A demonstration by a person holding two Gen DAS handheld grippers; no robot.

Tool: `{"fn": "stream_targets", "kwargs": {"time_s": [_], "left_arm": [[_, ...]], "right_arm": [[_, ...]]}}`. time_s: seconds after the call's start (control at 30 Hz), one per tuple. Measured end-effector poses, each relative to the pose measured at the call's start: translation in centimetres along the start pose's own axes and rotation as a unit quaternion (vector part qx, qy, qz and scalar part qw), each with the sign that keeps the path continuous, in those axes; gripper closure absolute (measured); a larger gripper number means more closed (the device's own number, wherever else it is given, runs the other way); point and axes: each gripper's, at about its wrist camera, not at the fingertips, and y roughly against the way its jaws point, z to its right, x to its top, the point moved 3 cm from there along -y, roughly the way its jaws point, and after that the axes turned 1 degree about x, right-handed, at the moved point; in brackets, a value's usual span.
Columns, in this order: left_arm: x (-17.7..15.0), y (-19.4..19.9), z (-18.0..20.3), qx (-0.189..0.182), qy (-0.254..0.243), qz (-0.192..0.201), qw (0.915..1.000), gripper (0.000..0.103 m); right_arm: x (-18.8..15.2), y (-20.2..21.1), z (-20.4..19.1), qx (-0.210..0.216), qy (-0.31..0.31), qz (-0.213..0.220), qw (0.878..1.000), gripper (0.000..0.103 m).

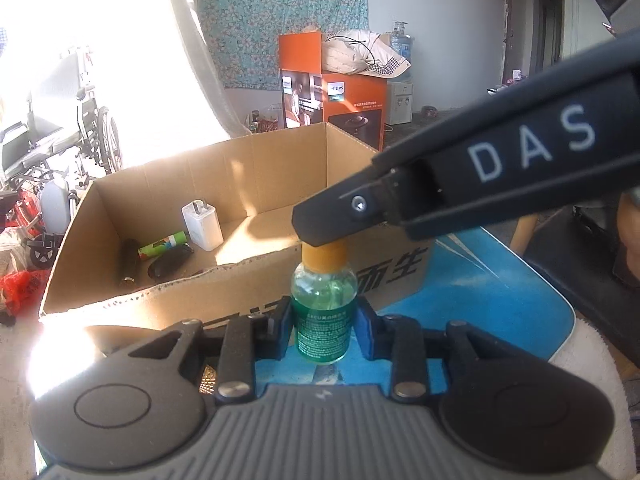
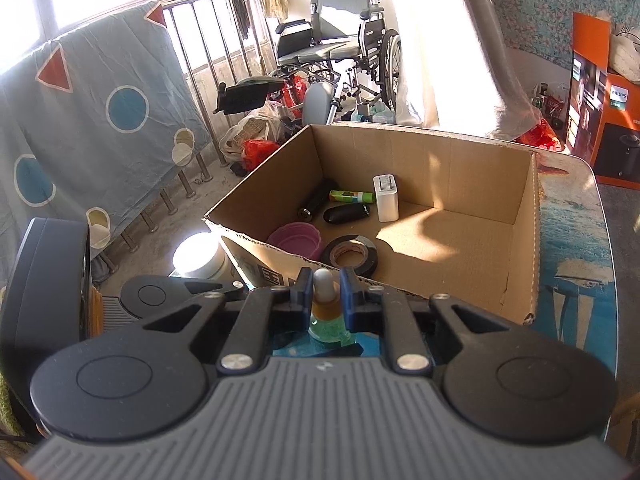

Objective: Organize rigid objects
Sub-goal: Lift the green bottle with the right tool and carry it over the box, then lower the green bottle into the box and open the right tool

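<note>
A small green dropper bottle (image 1: 323,312) with an orange collar stands upright on the blue table, just in front of the cardboard box (image 1: 256,160). My left gripper (image 1: 324,322) is shut on the bottle's body. My right gripper (image 2: 325,294) comes in from above and is shut on the bottle's white dropper bulb (image 2: 323,282); its arm (image 1: 500,168) crosses the left wrist view. The box (image 2: 520,264) holds a white charger (image 2: 386,198), a green tube (image 2: 352,197), a black case (image 2: 346,214), a tape roll (image 2: 352,254) and a pink lid (image 2: 296,238).
The blue-patterned table (image 2: 572,248) runs to the right of the box. An orange Philips carton (image 1: 352,96) stands behind. A wheelchair (image 2: 344,52), bags and a railing with a hung sheet (image 2: 100,112) lie beyond the table's far edge.
</note>
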Motion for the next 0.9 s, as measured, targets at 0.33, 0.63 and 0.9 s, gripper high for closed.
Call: {"fn": "stream_targets", "kwargs": {"time_s": [0.33,0.63,0.9], "left_arm": [[5.5,0.8,-1.8,-0.001,0.013,0.033,0.9994,0.07],[10.0,-5.2,-4.6,-0.03,0.049,0.005,0.9983,0.07],[10.3,-13.0,-6.4,-0.02,0.077,-0.072,0.9943,0.07]], "right_arm": [[5.4,2.6,-0.2,0.006,0.029,0.052,0.998,0.09],[11.1,-1.6,4.6,0.003,0.013,0.037,0.999,0.09],[12.3,-10.1,10.2,0.021,-0.04,-0.012,0.999,0.09]]}}
